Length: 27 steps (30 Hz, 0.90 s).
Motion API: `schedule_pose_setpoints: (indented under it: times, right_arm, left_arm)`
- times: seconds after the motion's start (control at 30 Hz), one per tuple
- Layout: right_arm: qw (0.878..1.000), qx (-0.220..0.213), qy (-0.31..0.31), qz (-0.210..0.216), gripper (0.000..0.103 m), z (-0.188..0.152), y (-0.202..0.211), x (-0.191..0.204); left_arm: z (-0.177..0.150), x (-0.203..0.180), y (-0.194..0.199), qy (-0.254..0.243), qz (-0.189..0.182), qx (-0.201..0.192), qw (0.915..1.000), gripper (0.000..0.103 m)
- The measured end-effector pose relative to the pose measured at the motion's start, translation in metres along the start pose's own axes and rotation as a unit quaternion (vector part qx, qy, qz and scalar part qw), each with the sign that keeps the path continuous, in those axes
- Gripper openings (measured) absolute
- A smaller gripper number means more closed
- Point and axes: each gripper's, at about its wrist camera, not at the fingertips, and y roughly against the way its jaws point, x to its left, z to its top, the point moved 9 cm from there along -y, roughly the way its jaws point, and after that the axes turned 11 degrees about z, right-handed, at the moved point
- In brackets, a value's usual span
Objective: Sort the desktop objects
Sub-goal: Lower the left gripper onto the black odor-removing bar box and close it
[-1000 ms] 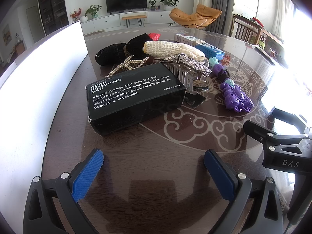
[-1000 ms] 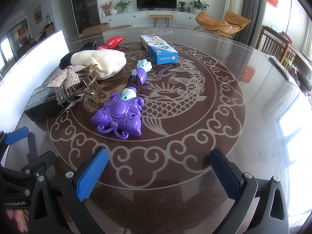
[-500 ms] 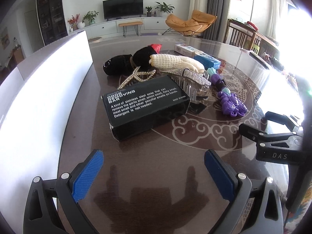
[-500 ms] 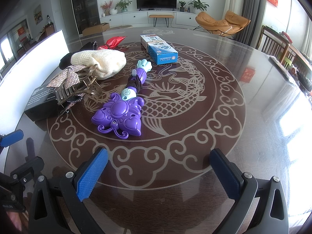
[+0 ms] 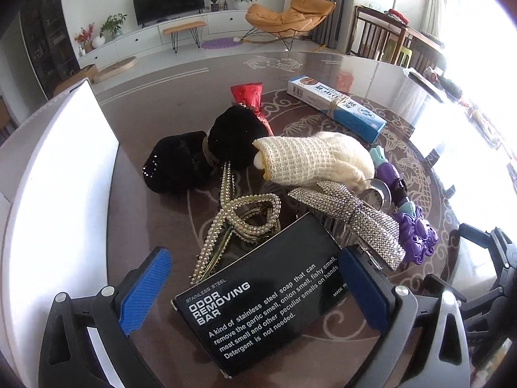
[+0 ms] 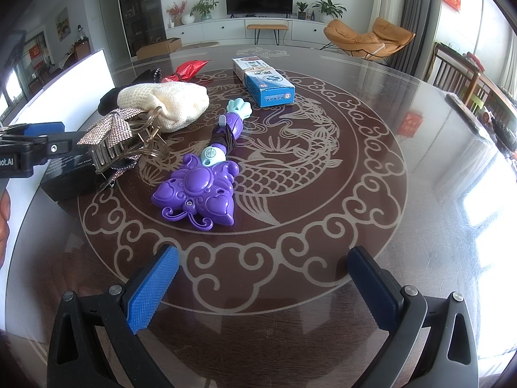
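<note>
The right gripper (image 6: 261,287) hovers wide open above the table (image 6: 404,226); a purple toy (image 6: 197,197) lies ahead, slightly left, untouched.

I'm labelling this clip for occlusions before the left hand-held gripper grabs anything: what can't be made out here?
- Black soap box: near end cut off below the left wrist view; in the right wrist view the left hand-held gripper and rhinestone hair claw cover it.
- Black furry item: its shape is unclear, partly under the cream knit pouch.
- Blue carton: print too small to read.
- Table's right side: washed out by window glare.
</note>
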Motion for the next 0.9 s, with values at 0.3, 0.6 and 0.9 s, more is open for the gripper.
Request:
schedule_pose_setpoints:
  times: [0.3,0.6,0.9]
  right_arm:
    - [1.000,0.000,0.000,0.000,0.103,0.000,0.000,0.000]
    - [1.000,0.000,0.000,0.000,0.103,0.000,0.000,0.000]
    - [1.000,0.000,0.000,0.000,0.103,0.000,0.000,0.000]
  left_arm:
    - [-0.046,-0.040,0.026,-0.022,-0.123,0.055,0.9907,0.103]
    - [-0.045,-0.054,0.001,-0.080,0.008,0.046,0.9957,0.103]
    - [-0.069,-0.054,0.026,-0.041,0.036,-0.018,0.9984,0.059]
